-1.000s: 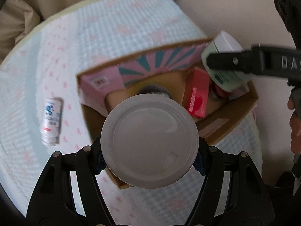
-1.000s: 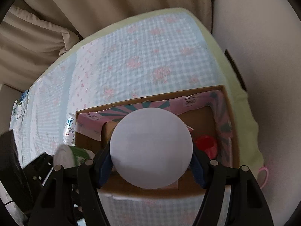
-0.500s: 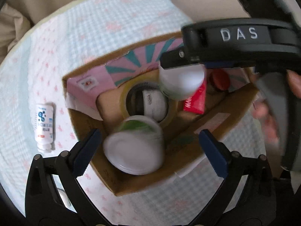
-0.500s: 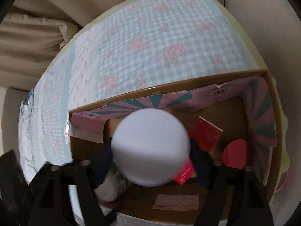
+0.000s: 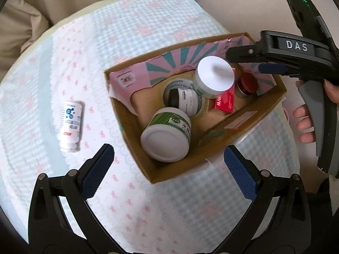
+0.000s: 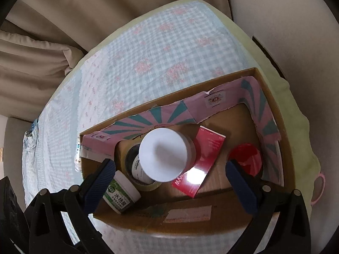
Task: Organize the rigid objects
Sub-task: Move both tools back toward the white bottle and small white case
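Observation:
A cardboard box with pink and teal flaps stands on the checked cloth; it also shows in the right wrist view. Inside lie a green-labelled white jar on its side, also seen from the right, a white-lidded jar, a tape roll, a red carton and a red-lidded jar. My left gripper is open and empty above the box's near corner. My right gripper is open and empty over the box.
A small white bottle with blue print lies on the cloth left of the box. Beige cushions border the cloth at the back left. A pale wall rises to the right.
Both grippers opened and let go of their jars. The green-labelled jar and the white-lidded jar now rest in the box. Both grippers have pulled back from the box.

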